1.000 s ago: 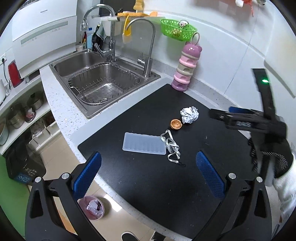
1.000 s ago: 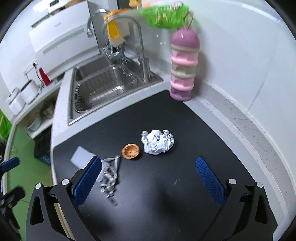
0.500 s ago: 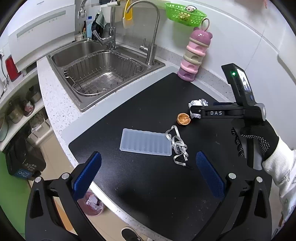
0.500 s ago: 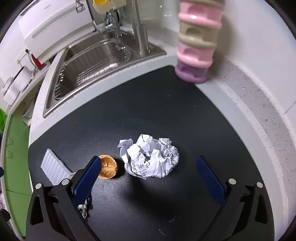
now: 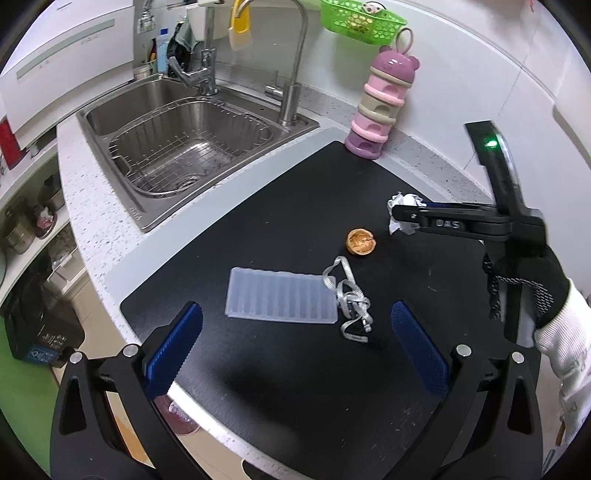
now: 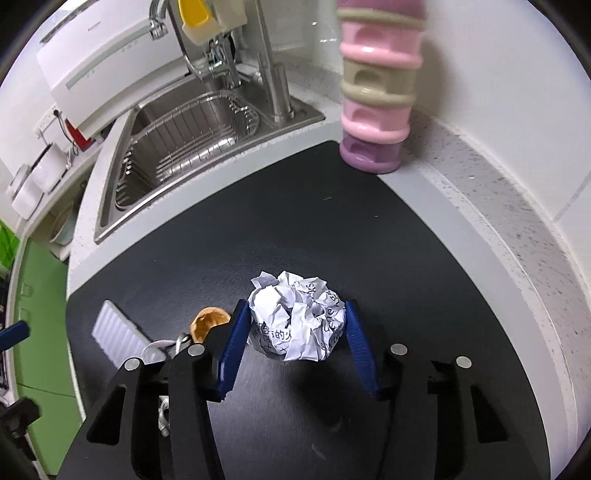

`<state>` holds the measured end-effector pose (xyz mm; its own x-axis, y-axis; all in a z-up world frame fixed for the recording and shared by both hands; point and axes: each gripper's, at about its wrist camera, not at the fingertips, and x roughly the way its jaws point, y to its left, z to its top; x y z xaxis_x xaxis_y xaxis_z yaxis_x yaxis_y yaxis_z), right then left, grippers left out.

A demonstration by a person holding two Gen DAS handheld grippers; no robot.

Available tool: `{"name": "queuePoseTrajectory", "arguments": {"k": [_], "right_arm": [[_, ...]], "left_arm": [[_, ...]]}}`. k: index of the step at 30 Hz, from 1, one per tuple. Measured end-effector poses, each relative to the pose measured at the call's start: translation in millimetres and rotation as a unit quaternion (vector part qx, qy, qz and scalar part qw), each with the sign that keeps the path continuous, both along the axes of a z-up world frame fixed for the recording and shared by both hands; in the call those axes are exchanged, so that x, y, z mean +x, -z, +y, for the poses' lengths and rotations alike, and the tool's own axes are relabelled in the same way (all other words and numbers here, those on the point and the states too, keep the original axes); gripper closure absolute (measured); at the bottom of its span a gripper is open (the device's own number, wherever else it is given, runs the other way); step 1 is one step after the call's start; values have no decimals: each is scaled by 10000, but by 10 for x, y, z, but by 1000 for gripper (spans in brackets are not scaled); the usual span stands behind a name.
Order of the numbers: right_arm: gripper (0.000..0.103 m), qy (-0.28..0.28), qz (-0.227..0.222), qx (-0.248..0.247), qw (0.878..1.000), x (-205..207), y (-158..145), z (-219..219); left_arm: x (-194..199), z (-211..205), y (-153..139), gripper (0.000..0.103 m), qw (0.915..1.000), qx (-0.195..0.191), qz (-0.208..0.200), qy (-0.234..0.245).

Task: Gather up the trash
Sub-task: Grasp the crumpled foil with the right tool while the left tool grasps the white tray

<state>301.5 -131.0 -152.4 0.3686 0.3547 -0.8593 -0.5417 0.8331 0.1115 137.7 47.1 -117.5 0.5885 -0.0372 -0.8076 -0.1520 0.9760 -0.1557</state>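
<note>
1. Nearest in the left wrist view, the left gripper (image 5: 295,341) hangs above the front of the black mat (image 5: 280,229) with its blue fingers (image 5: 173,345) spread wide apart and nothing between them.
2. Just beyond those fingers lies a translucent ridged tray (image 5: 280,300), its long axis running left to right across the mat, with a tangled grey strap (image 5: 347,299) touching its right end.
3. Farther on sits a brown nut shell (image 5: 361,242), hollow side up, near the crumpled paper ball (image 5: 404,206) — here half hidden behind the black bar of the right gripper (image 5: 400,218), so this view does not show how the paper is held.
4. By contrast, the right wrist view shows it plainly: the right gripper (image 6: 293,332) has its blue fingers (image 6: 233,347) closed in against both sides of the crumpled paper ball (image 6: 295,319), pads touching the paper. The ball is roughly round, with no clear long axis; printed text shows on its creases. Whether it rests on the mat or is raised off it I cannot tell.
5. Only the left wrist view shows the gloved right hand (image 5: 532,280) on the gripper handle, and a small bin (image 5: 177,417) on the floor below the edge of the surface (image 5: 85,229).
6. Farthest back stand the steel sink (image 5: 173,136) with its wire basket, a pink stacked container (image 5: 380,107) at the mat's far corner, and a green basket (image 5: 360,22) on the wall.
</note>
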Motion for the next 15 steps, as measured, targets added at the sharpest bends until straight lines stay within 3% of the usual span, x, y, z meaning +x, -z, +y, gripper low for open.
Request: {"name": "queuePoseTrajectory", "arguments": {"k": [13,15], "right_arm": [[52,181,-191,392,9989,-492,-380,-510],[52,215,-197,419,9987,-515,-390,-561]], "left_arm": [[513,-371,446,3,9958,-40,319,859],[555,-416,527,9,9948,-73,368,948]]}}
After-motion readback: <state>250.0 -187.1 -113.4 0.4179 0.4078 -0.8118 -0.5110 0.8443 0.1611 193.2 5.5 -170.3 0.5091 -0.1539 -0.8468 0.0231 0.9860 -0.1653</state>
